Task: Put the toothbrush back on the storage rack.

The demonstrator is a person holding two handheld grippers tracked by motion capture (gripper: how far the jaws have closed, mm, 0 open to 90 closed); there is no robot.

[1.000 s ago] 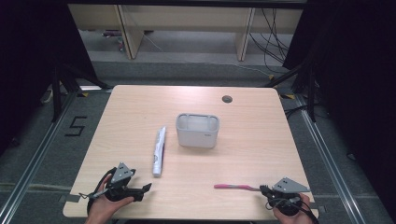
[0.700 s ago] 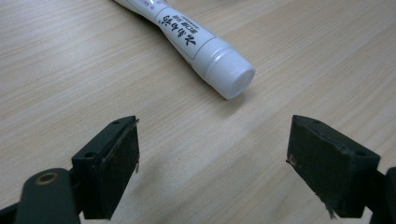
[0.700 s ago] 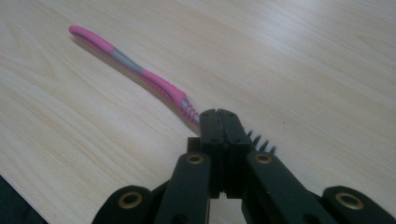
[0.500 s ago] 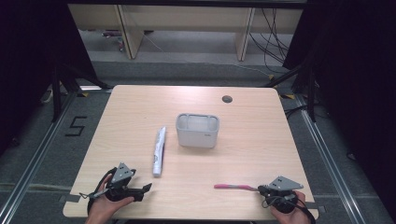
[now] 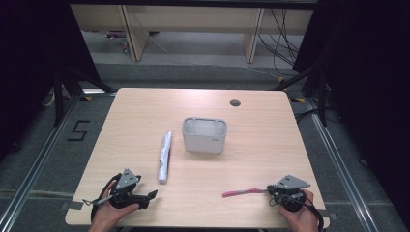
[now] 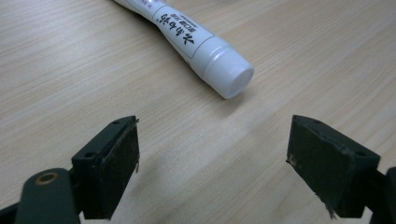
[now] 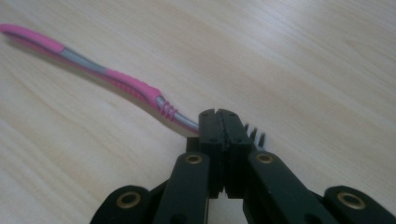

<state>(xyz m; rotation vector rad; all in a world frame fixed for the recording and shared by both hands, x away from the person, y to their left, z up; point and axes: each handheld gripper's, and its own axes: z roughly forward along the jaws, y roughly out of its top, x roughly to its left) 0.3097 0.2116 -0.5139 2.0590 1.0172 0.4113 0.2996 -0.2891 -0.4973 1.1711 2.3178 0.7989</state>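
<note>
Dim room, lit worktop
Pale wood worktop (image 5: 145, 116) on grey floor (image 5: 193, 77); beige shelving (image 5: 193, 24) behind, black cables (image 5: 285, 43) trailing, dark curtains (image 5: 367, 96) at both sides

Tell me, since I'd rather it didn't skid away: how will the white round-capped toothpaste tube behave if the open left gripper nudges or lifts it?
The white round-capped toothpaste tube lies flat on the wooden table; its round cap suggests it may roll sideways if nudged. Its smooth, glossy surface looks slippery. The left gripper would probably grip better across the body than the cap.

L hand-held gripper (image 5: 150, 195) jaws apart, R hand-held gripper (image 5: 269, 192) clamped
</note>
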